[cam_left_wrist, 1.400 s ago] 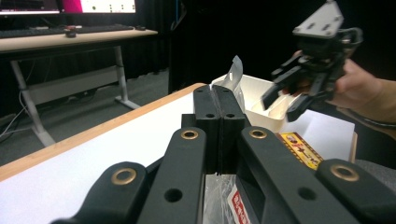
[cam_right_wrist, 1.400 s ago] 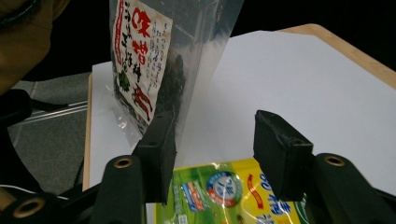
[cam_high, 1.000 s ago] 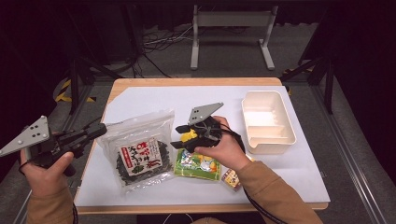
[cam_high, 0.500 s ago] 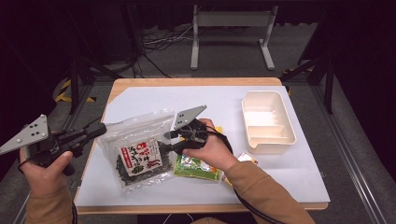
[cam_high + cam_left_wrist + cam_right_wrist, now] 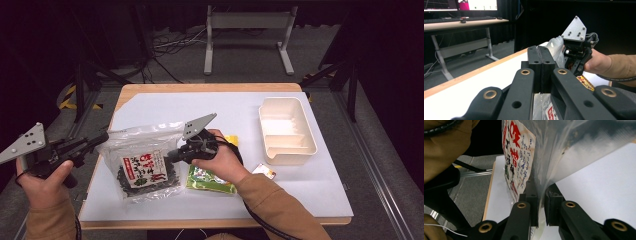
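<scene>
Clear seaweed bag (image 5: 142,162), red-lettered label

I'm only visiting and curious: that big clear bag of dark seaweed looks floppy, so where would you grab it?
By its flat edges, coming in level from either side. The seaweed bag is thin film there. The left tongs are shut on its left edge, and the right tongs, jaws just closing, straddle its right edge.

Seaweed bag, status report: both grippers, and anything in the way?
Left gripper shut on seaweed bag, left edge. Right gripper jaws just closing on its right edge, film between pads. Green packet beside bag, under right hand; tray apart, right.
</scene>
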Available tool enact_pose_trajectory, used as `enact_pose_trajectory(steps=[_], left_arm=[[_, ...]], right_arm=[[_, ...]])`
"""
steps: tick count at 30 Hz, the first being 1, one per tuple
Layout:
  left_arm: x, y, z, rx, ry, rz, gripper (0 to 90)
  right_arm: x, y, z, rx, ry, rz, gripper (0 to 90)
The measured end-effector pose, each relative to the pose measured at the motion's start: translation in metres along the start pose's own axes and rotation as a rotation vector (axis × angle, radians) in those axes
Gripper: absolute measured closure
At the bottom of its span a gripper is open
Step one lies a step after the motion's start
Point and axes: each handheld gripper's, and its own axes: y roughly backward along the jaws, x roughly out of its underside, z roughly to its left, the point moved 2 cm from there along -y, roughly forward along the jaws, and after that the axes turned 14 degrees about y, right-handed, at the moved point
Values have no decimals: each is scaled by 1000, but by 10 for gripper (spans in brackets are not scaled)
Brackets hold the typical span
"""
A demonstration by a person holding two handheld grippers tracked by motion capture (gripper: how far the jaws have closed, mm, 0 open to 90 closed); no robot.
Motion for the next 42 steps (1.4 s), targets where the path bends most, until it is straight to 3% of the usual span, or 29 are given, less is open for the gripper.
enact_pose_trajectory(steps=[10, 15, 17, 20, 24, 36, 39, 42], left_arm=[[-1, 6, 1, -16, 14, -55, 886], [-3, 6, 0, -24, 13, -80, 740], [-4, 4, -1, -37, 11, -92, 605], [-5, 3, -1, -51, 14, -88, 459], [-4, 1, 1, -62, 28, -89, 383], [1, -13, 5, -71, 31, -33, 293], [3, -15, 6, -74, 30, -27, 273], [6, -22, 8, -81, 30, -9, 254]], right_arm=[[-8, 4, 1, -3, -14, -30, 843], [-11, 8, 0, 7, -28, -59, 846], [-12, 10, 0, 13, -28, -65, 847], [-15, 17, -1, 25, -29, -86, 849], [-23, 27, -4, 52, -39, -108, 849], [-35, 65, -10, 155, -29, -124, 850], [-35, 67, -10, 160, -31, -123, 850], [-33, 85, -14, 203, -37, -120, 849]])
